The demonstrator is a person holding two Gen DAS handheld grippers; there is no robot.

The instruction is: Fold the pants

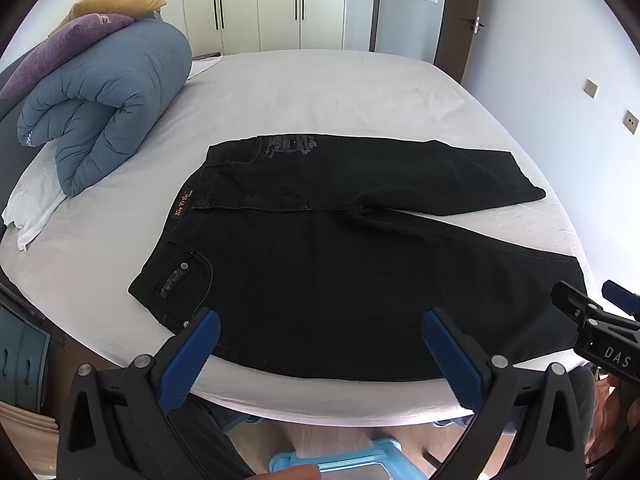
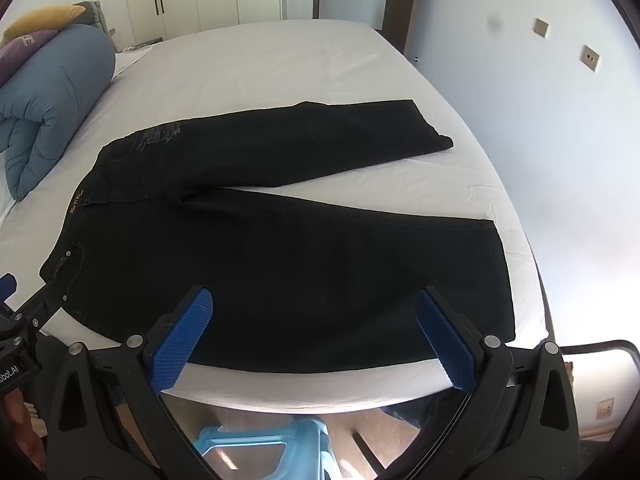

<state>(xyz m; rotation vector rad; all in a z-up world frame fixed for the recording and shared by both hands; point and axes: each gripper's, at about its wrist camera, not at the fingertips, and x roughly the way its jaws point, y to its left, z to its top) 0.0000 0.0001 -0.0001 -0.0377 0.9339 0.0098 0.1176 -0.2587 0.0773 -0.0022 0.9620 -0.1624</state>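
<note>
1. The pants point(image 1: 340, 264), black denim, lie flat on the white bed point(image 1: 320, 88), waistband toward 9 o'clock and both leg hems toward 3 o'clock. The legs splay in a V: the far leg runs toward 2 o'clock, the near leg along the bed's near edge.

2. The left gripper point(image 1: 320, 356) hovers at 6 o'clock over the near edge of the pants, on the hip side. Its blue pads stand spread wide with nothing between them. No contact with the cloth is visible.

3. The right gripper point(image 2: 314, 336) hovers likewise over the near leg, closer to the hem at 3 o'clock. Its jaws are also fully apart and empty.

4. Judged step: the first fold, leg onto leg. Nothing is folded yet, so the task stands at its start.

5. Advised technique: take the near side seam at two points, one by the hip pocket point(image 1: 180, 276), one by the near hem point(image 2: 494, 276). Pinch only the pants, not the sheet beneath.

6. Lift both points together and carry them toward 12 o'clock, so that the near leg lands squarely on the far leg.

7. Risk: the splayed far leg prevents hems from matching unless the near hem is carried farther than the hip.

8. The rolled blue duvet point(image 1: 104, 104) at 10 o'clock lies well apart from the pants and does not obstruct.
</note>
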